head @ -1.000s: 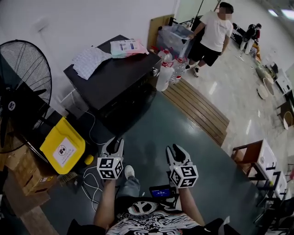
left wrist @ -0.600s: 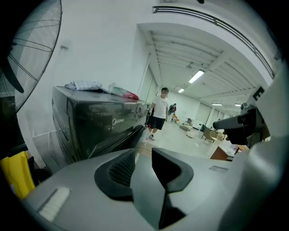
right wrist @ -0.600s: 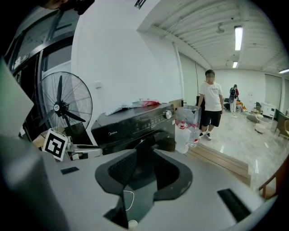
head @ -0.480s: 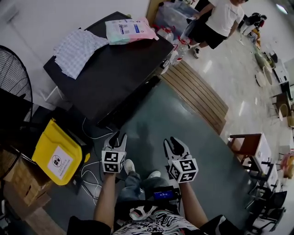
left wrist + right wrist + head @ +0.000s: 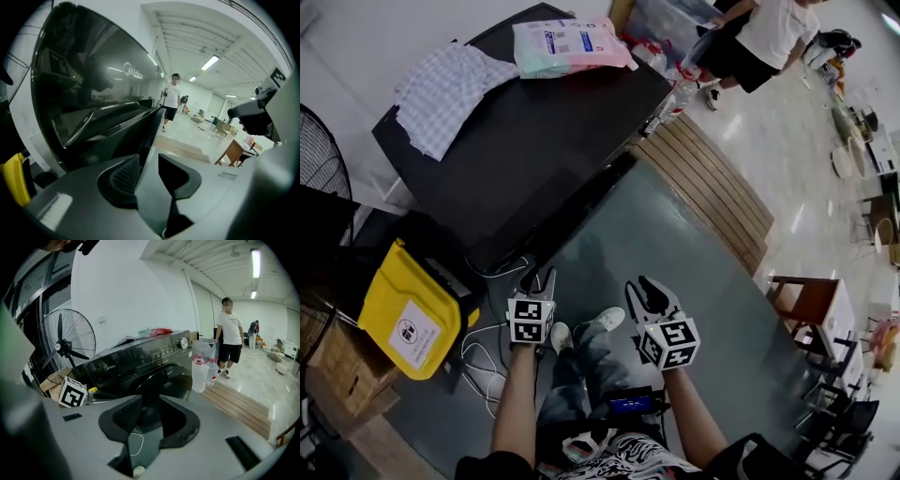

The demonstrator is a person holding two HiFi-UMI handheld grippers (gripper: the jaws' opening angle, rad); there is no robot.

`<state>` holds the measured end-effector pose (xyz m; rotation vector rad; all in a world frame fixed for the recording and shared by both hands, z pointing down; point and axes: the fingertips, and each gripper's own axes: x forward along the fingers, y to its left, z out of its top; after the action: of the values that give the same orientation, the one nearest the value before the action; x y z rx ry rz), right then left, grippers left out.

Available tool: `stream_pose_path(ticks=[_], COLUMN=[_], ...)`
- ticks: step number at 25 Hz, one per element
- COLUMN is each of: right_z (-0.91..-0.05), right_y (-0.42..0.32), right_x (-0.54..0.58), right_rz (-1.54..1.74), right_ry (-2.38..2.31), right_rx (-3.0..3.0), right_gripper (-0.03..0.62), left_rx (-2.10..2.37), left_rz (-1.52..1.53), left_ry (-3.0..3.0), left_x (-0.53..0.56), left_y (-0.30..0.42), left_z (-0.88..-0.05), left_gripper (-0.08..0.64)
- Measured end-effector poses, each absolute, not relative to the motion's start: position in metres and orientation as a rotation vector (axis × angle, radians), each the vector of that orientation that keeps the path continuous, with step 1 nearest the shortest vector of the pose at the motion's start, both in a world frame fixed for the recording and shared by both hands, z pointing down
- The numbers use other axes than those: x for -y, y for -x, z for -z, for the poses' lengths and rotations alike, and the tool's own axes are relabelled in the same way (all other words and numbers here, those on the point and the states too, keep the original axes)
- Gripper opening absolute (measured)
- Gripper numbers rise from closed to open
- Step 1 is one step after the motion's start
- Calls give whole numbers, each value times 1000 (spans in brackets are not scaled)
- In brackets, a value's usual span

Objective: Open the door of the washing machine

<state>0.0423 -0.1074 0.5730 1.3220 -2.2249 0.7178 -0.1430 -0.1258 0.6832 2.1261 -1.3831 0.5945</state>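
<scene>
The black washing machine stands at the upper left of the head view, its front facing down and right. Its round dark door is closed in the right gripper view. My left gripper hovers just off the machine's lower front corner; the glossy front fills the left of the left gripper view. Its jaws are opening, with nothing between them. My right gripper hangs to the right, farther from the machine, open and empty.
A checked cloth and a soft package lie on the machine. A yellow bin, cables and a fan sit left. Water bottles, a wooden platform and a person are right.
Both grippers have come down and closer to the machine's front. The left jaws have spread wider. The head view has moved in over the machine.
</scene>
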Motion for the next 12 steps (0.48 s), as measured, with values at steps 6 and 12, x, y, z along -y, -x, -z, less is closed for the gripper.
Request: stream_pose_path(ticks=[6,12], right_z=[-593,-616], right_y=[-36,-38], right_x=[124,132], right_rz=[-726,-744], right_ry=[-1255,-1225], right_rx=[2242,2241], right_gripper=[117,115], left_rx=[1360,1372], left_rz=[-628,-646], left_ry=[-2103,-2062], left_x=[142,155], left_y=[130,127], left_z=[-713,-741], left_gripper=[141,150])
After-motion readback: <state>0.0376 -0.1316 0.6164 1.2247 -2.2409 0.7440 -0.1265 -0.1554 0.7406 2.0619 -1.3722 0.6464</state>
